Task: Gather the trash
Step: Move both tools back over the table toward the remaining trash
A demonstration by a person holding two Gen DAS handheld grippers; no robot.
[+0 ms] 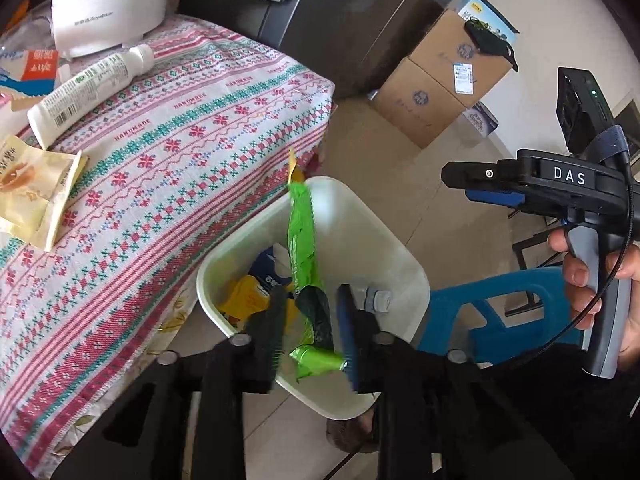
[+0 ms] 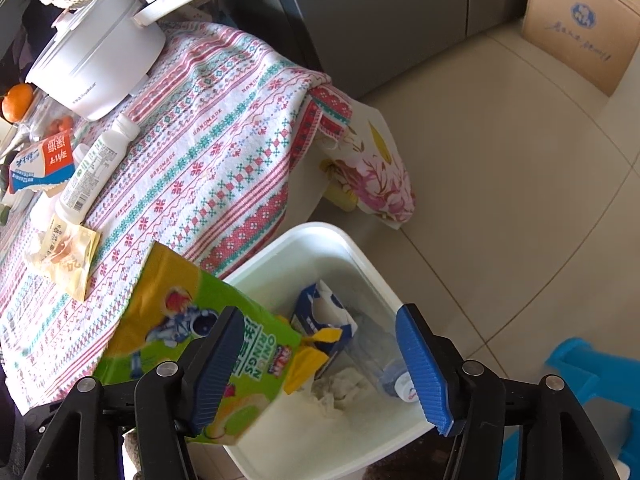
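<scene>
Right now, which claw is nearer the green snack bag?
Left. The left claw has the green snack bag between its fingers, over the white bin. The right claw hangs open off to the side, not touching it.

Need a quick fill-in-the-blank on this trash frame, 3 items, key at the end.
1. The left hand-held gripper holds a green snack bag over the white ____.
2. The right hand-held gripper is ____, holding nothing.
3. The white bottle lies on its ____ on the tablecloth.

Missing words: bin; open; side
</scene>
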